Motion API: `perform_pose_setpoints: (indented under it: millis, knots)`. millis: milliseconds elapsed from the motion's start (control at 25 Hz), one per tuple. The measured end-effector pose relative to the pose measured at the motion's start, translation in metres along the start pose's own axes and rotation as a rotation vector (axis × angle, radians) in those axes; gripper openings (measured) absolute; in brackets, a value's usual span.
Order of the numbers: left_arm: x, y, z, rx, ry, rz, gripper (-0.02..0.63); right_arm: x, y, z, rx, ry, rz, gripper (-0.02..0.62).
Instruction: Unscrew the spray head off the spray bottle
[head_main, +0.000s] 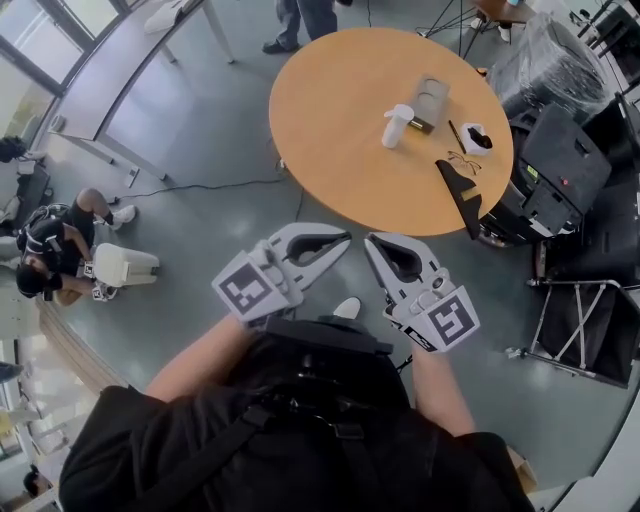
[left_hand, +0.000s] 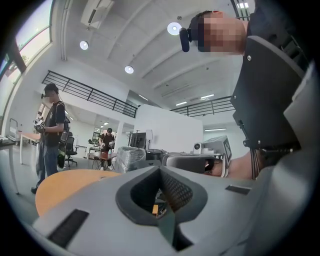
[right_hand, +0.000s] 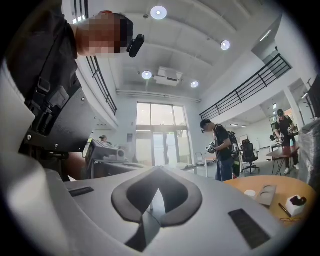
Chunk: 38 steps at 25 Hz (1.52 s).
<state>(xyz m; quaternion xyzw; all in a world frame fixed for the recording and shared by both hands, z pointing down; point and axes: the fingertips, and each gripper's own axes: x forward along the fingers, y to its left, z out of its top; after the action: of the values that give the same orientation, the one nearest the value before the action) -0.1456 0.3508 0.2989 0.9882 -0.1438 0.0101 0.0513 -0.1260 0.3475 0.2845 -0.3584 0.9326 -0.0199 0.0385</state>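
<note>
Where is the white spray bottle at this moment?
In the head view the spray bottle stands on the round table, just left of a grey tray.

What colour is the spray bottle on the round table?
White. The spray bottle shows best in the head view.

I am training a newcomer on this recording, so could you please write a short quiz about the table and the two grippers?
1. True or false: the left gripper is shut on the spray bottle.
2. Which shape has the table? A square; B round; C long and narrow.
3. Fill in: in the head view the glasses lie to the ___ of the spray bottle.
Key: 1 false, the left gripper and the right gripper are both shut and empty, short of the table. 2 B. 3 right.
</note>
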Motion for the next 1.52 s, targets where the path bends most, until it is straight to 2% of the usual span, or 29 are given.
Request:
perform_pose_setpoints:
  millis: [240, 440, 760, 1000, 1160, 1520]
  knots:
    - [0.061, -0.004, 0.004, -0.011, 0.013, 0.026, 0.006, -0.034, -0.048, 0.005, 0.018, -0.01, 0.021, 0.0]
    - [0.087, -0.007, 0.003, -0.014, 0.034, 0.032, 0.006, -0.049, -0.071, 0.006, 0.029, -0.023, 0.015, 0.0]
    - [0.118, 0.024, -0.006, -0.013, 0.051, 0.009, 0.006, -0.044, -0.113, -0.006, 0.036, -0.01, -0.036, 0.0]
    - [0.141, 0.07, -0.009, -0.015, 0.048, -0.046, 0.006, -0.017, -0.155, -0.011, 0.031, 0.012, -0.086, 0.0]
    - [0.155, 0.117, -0.004, 0.012, 0.046, -0.085, 0.008, 0.018, -0.19, -0.013, 0.028, 0.023, -0.123, 0.0]
    - [0.178, 0.222, 0.004, -0.006, 0.04, -0.161, 0.007, 0.097, -0.26, -0.014, 0.024, 0.047, -0.181, 0.0]
